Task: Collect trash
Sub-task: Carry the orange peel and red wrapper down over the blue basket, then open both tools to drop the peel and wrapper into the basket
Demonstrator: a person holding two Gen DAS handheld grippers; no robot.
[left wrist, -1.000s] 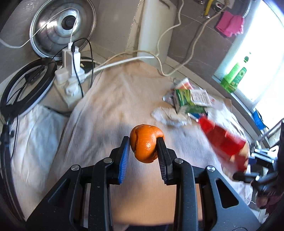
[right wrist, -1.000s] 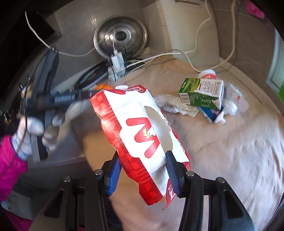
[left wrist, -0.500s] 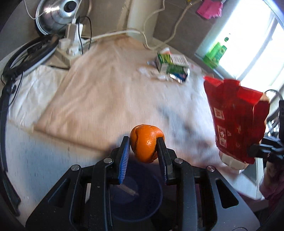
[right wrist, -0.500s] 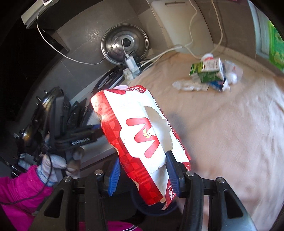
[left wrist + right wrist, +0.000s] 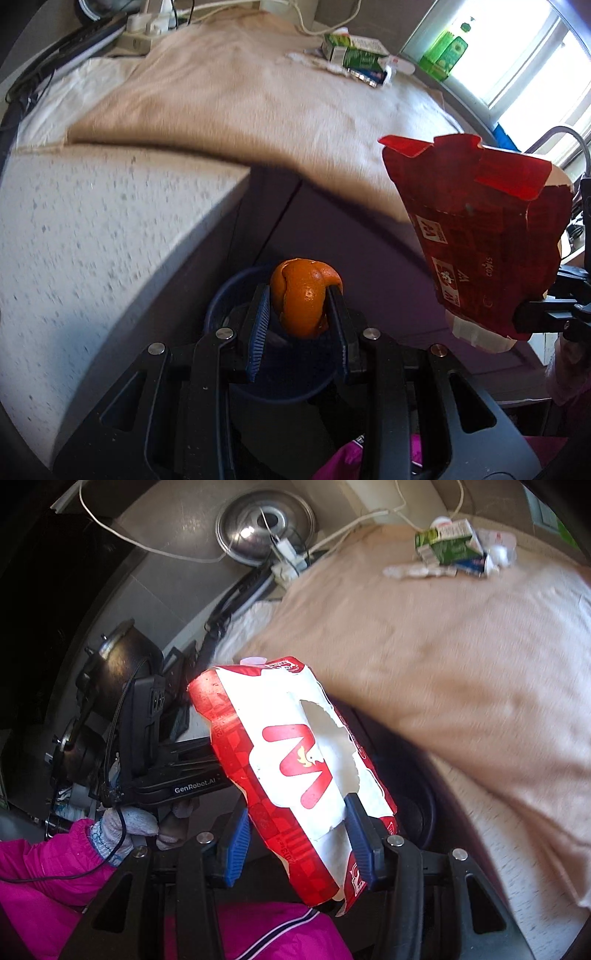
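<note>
My left gripper (image 5: 299, 306) is shut on a piece of orange peel (image 5: 303, 297), held past the counter's front edge and above a dark blue bin (image 5: 221, 306) on the floor. My right gripper (image 5: 295, 830) is shut on a torn red-and-white carton (image 5: 291, 760). In the left wrist view that carton (image 5: 476, 229) hangs to the right of the peel, off the counter. A green carton (image 5: 354, 53) and crumpled wrappers lie far back on the beige cloth (image 5: 240, 92); the right wrist view shows the green carton (image 5: 448, 541) at top right.
The speckled white counter edge (image 5: 92, 229) runs at left, with dark cabinet fronts (image 5: 332, 229) below it. A power strip (image 5: 144, 29) with cables and a steel lid (image 5: 264, 520) stand at the back. A pink sleeve (image 5: 44, 878) and gloved hand hold the left tool.
Both grippers have drawn back from the cloth, past the counter edge and downward, each keeping its load. The blue bin has come into view under the peel.
</note>
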